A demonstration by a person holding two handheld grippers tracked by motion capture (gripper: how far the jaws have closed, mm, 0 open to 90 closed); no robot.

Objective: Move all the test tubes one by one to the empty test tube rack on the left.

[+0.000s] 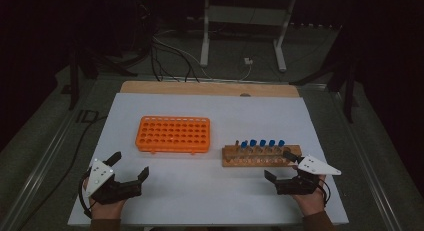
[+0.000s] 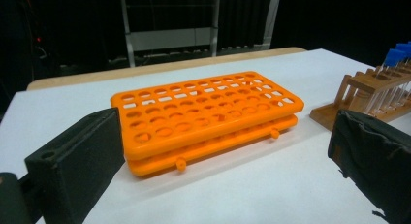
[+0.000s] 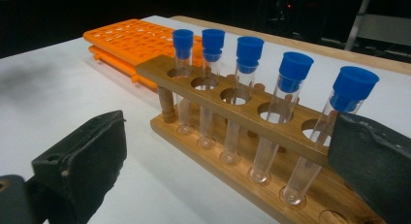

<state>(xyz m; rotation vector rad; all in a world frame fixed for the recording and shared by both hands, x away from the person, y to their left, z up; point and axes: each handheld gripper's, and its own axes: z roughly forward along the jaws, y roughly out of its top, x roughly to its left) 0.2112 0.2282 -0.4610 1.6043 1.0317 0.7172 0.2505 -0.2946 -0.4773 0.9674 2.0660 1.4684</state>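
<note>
high view: both grippers are hovering low over the near edge of the desk (image 1: 210, 111), which is carrying a white sheet with a strip of bare wood showing along its far edge. the left gripper (image 1: 131, 167) is sitting near the near-left corner, jaws spread wide and released, nothing between them, pointing toward the orange rack (image 1: 173, 135). that rack is lying flat left of the desk's centre, well apart from the left gripper, and every hole that can be made out is looking empty. the right gripper (image 1: 280, 165) is sitting toward the near-right corner, jaws likewise released and gripping nothing, its far jaw tip just beside the near-right end of the wooden rack (image 1: 261, 157). the wooden rack is standing right of centre, close beside the orange rack but apart from it, its long side running parallel to the near edge. five test tubes (image 1: 262, 146) with blue caps are standing upright in its far row of holes. left gripper view: the two black jaws are framing the orange rack (image 2: 206, 117), with open white sheet between jaws and rack; the wooden rack's end (image 2: 361, 95) is showing at the right. right gripper view: the jaws are standing wide on either side of the wooden rack (image 3: 252, 117), the five capped tubes (image 3: 242, 95) are looking clear and empty, and the right-hand jaw is overlapping the nearest tube in the picture; whether it is touching cannot be told.
</note>
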